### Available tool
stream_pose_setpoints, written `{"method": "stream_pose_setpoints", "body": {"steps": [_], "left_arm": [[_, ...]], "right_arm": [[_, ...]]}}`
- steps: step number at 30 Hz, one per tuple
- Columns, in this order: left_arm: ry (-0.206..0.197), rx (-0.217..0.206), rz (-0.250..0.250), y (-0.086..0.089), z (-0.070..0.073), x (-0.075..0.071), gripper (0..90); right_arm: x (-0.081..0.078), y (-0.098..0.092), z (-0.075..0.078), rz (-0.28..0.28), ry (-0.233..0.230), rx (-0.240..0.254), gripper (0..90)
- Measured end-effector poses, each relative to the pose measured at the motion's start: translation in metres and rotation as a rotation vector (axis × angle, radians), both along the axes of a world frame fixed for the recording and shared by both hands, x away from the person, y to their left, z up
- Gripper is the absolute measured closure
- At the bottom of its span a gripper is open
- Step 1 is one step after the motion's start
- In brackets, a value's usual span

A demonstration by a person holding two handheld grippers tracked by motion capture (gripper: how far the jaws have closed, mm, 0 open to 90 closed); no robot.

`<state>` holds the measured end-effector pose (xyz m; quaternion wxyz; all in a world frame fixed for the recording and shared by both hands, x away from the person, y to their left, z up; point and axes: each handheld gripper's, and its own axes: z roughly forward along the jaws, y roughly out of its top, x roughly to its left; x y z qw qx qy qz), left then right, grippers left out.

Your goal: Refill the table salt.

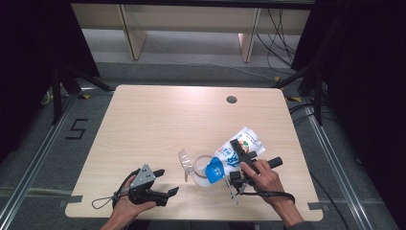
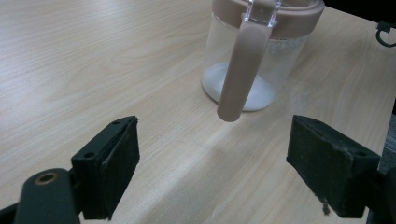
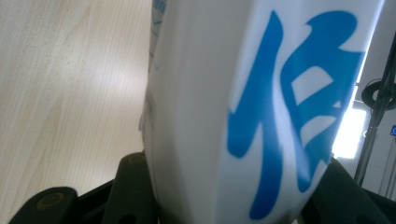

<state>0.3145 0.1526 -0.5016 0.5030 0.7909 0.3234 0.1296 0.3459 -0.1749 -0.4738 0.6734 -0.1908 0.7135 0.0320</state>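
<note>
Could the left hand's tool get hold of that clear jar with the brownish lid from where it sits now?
Probably yes. The left tool stands open with bare table between it and the jar, whose handle faces it. The right tool tips a white and blue pouch over the jar, so space is tight.

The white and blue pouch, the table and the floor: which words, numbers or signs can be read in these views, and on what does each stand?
"5": black figure on the grey floor, left of the table.
Large blue characters on the white pouch: in the right gripper view they are cropped and blurred, not readable.
Small print near the pouch's far end: too small to read.
The clear jar bears no text.
</note>
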Motion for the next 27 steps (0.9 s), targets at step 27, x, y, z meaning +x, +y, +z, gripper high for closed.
{"method": "stream_pose_setpoints", "body": {"steps": [27], "left_arm": [[0.001, 0.0, 0.002, 0.0, 0.0, -0.0001, 16.4]], "right_arm": [[-0.0013, -0.0002, 0.0005, -0.011, -0.004, 0.005, 57.6]]}}
